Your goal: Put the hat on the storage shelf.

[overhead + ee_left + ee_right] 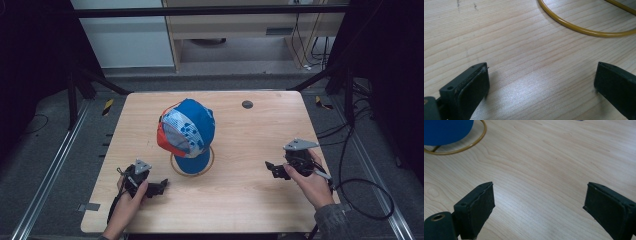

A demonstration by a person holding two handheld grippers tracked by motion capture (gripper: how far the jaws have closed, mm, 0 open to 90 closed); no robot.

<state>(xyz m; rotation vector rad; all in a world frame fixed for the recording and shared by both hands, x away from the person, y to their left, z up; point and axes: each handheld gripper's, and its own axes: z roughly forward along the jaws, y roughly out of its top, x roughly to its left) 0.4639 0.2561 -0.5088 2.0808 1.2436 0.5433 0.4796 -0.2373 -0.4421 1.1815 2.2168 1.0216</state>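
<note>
A blue cap (188,131) with white patterned panels and an orange side sits on a stand with a yellow ring base (173,166) at the middle of the wooden table (250,145). My left gripper (161,188) rests low near the front left, open, jaws pointing toward the ring. In the left gripper view the ring base (584,30) curves just ahead of the wide-apart jaws. My right gripper (270,169) is at the right, open, aimed left at the cap. The cap's blue brim (446,131) and the ring (466,148) show at upper left.
A small dark round disc (247,104) lies near the table's far edge. Black cables (360,190) trail off the right side over the floor. Metal frame bars stand at the far corners, and bare wood lies between each gripper and the stand.
</note>
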